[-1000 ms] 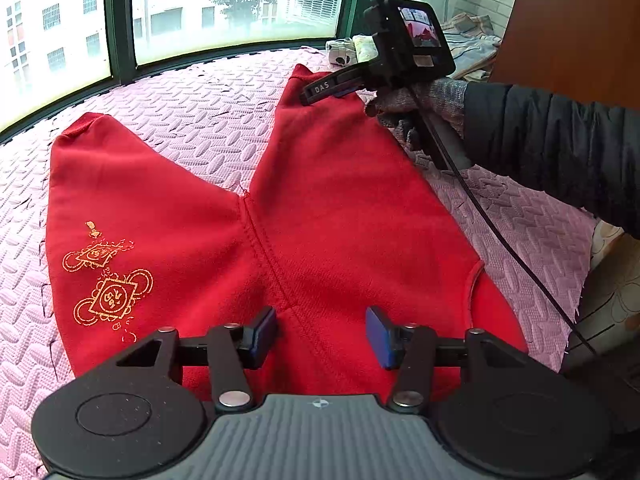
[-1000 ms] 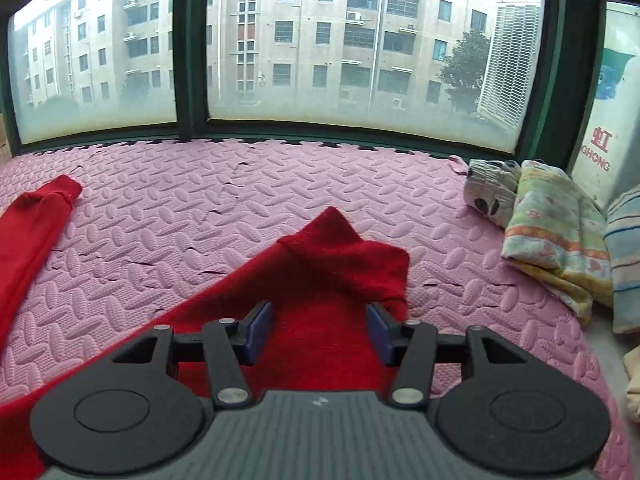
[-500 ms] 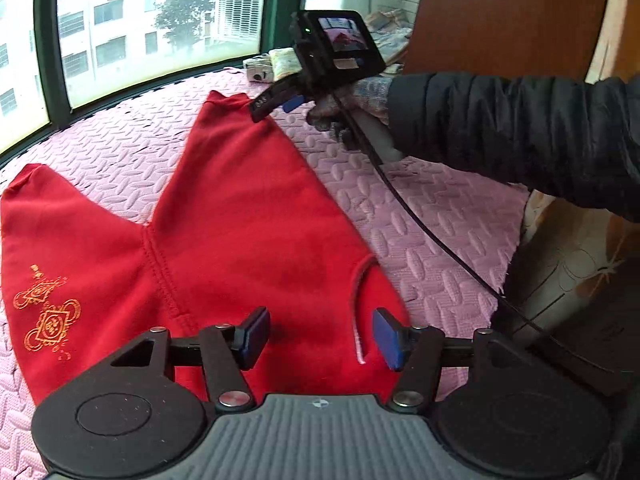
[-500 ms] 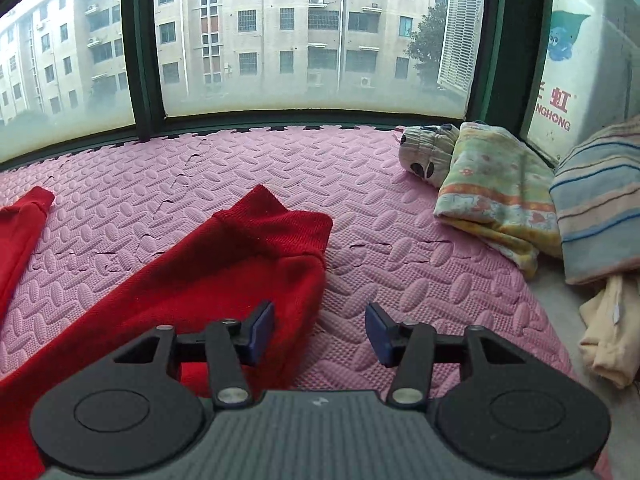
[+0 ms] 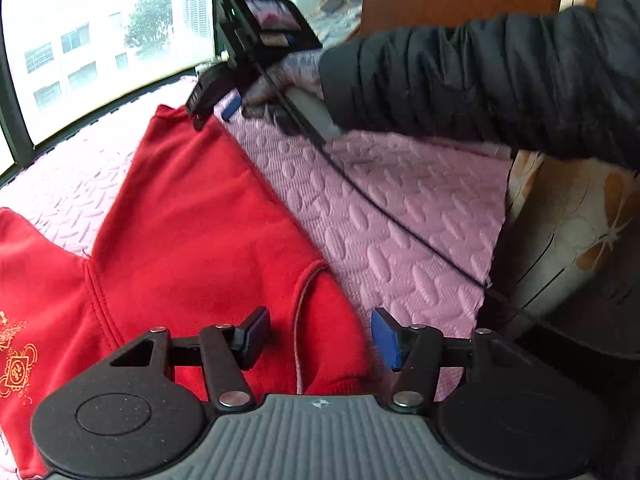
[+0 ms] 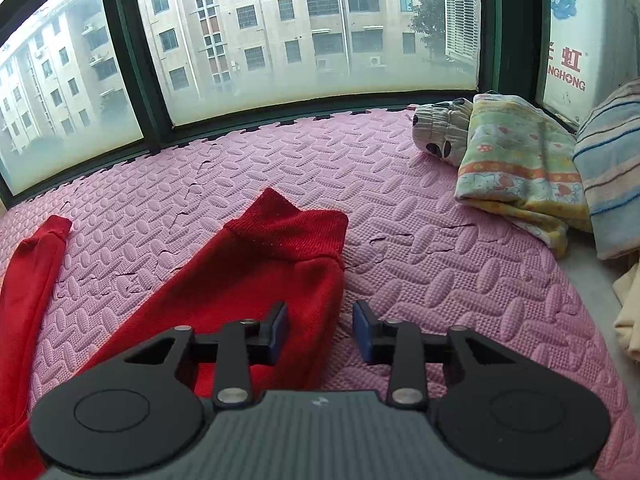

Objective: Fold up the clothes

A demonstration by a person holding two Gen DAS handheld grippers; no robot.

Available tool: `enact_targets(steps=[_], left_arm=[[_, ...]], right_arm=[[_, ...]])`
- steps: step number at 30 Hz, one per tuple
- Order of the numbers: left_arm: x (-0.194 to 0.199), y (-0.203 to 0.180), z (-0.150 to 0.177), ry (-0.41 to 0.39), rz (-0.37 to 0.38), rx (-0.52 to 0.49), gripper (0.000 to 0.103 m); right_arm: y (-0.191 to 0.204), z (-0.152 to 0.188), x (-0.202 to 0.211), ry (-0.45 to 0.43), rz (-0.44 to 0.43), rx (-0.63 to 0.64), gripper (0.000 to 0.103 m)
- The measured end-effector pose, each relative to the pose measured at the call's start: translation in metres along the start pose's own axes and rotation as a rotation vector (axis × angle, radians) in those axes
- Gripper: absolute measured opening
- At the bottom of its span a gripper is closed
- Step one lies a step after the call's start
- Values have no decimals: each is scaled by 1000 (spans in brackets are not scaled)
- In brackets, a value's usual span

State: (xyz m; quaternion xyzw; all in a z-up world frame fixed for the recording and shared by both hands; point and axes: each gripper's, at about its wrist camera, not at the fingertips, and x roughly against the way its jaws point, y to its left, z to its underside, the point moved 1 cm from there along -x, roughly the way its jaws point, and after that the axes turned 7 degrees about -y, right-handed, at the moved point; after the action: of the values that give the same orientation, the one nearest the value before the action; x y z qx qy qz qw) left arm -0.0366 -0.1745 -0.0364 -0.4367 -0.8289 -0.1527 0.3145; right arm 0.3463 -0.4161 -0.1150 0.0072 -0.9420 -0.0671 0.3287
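Red trousers (image 5: 192,216), gold emblem (image 5: 18,364), box perhaps "CHANGHONG" (image 6: 568,68)

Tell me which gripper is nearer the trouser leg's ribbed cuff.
Right. The right gripper is open just short of the ribbed cuff; the left gripper is open at the waist end.

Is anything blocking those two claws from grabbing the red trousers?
Nothing visible. The left gripper hangs open over the trousers' waist edge, and the right gripper hangs open by the leg cuff. Only bare pink mat lies around them.
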Motion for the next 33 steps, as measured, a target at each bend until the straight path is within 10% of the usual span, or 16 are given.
enact_targets(steps=[7, 25, 33], left_arm=[[2, 10, 1, -28, -18, 25, 14], [117, 141, 57, -363, 59, 730, 8], [144, 174, 100, -444, 43, 893, 8]], right_arm=[[16, -13, 0, -11, 0, -9, 9], [132, -90, 17, -110, -108, 14, 8], [267, -90, -10, -115, -182, 158, 7]])
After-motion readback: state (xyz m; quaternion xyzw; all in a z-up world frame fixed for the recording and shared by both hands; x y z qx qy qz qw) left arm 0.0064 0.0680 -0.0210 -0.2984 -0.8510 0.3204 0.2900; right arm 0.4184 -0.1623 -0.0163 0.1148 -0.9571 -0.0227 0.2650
